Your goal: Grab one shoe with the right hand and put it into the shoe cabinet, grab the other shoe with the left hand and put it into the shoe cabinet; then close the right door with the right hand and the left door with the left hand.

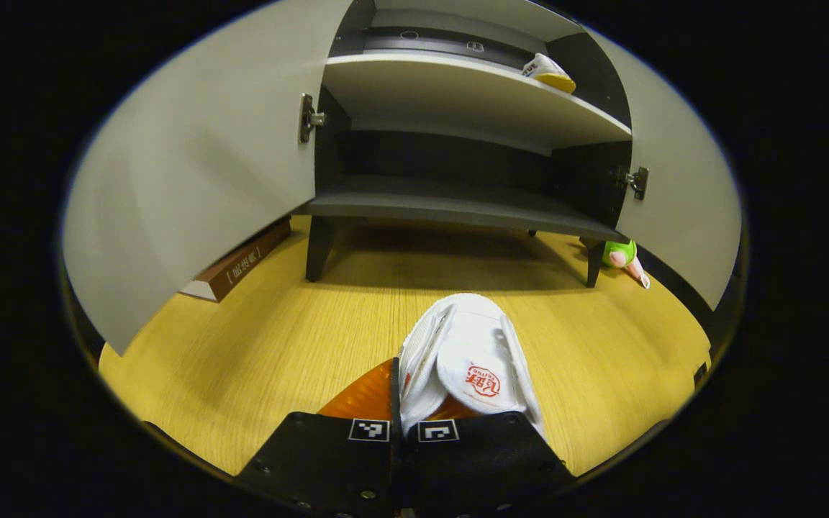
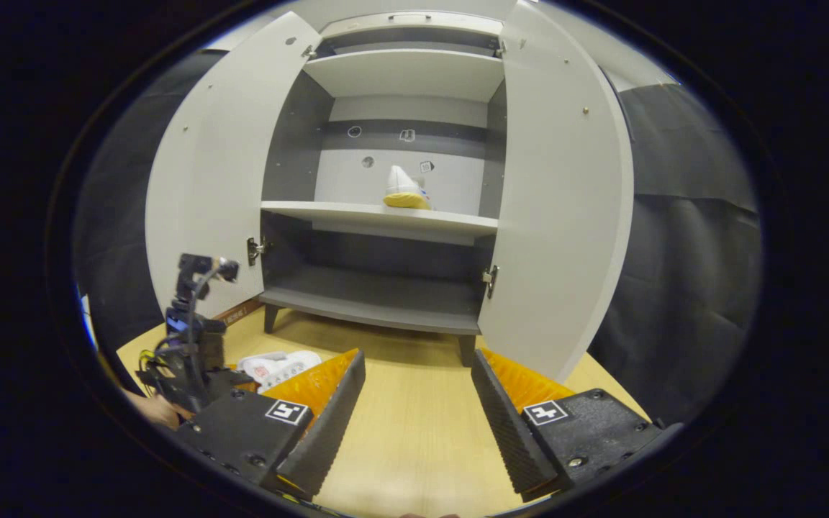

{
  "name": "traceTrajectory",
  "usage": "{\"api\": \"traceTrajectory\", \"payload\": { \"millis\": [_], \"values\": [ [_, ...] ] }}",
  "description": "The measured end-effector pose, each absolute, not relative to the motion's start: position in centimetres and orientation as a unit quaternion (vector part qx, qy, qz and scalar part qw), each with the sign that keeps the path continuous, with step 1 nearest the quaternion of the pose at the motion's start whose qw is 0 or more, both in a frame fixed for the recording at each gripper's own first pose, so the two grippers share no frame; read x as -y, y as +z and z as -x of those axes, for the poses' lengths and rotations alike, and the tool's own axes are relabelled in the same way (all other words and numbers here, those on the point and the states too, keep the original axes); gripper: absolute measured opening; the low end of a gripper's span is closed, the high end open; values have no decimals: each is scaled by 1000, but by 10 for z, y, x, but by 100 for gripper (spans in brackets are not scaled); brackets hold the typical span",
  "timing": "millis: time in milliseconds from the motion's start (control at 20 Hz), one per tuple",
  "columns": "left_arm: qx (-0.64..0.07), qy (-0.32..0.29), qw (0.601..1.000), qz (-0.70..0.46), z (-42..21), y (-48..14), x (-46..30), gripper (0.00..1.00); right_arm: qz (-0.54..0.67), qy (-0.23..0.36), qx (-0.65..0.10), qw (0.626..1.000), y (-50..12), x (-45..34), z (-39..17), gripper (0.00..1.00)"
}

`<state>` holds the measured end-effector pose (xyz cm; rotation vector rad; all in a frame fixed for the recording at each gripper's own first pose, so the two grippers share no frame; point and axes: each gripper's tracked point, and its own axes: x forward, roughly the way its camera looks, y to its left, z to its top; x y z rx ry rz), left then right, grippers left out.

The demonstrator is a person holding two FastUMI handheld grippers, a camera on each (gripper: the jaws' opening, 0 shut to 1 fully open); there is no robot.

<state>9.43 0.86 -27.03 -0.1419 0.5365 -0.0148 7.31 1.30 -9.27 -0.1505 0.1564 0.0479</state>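
Observation:
A white shoe (image 1: 468, 360) with a red logo lies toe-forward over the wooden floor in the left gripper view. My left gripper (image 1: 399, 403) is shut on its side edge. In the right gripper view the same shoe (image 2: 278, 367) shows low at the left, held by the left gripper (image 2: 238, 378). The second white shoe with a yellow sole (image 2: 404, 191) stands on the cabinet's middle shelf (image 2: 378, 212), and also appears as the shoe (image 1: 547, 72) at the shelf's right end. My right gripper (image 2: 418, 360) is open and holds nothing, facing the cabinet from some distance.
Both cabinet doors stand wide open: left door (image 2: 206, 180), right door (image 2: 558, 216). The bottom shelf (image 1: 458, 205) holds nothing. A brown book (image 1: 238, 266) lies by the left door and a green toy (image 1: 623, 255) by the cabinet's right leg. A hand (image 2: 152, 410) holds the left gripper.

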Motion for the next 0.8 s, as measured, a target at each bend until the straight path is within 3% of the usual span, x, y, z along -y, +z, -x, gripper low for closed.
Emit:
{"api": "traceTrajectory", "payload": {
  "millis": [250, 450, 800],
  "values": [
    [-200, 26, 977, 69, -68, -171, -29, 0, 69, 43, -71, 994, -91, -26, -73, 94],
    [-166, 32, 980, 101, -81, -93, -30, 0, 68, 61, -62, 994, -87, -37, -72, 94],
    [-136, 6, 988, 78, -210, 12, -17, 0, 60, 62, -48, 995, -77, -36, -67, 94]
  ]
}}
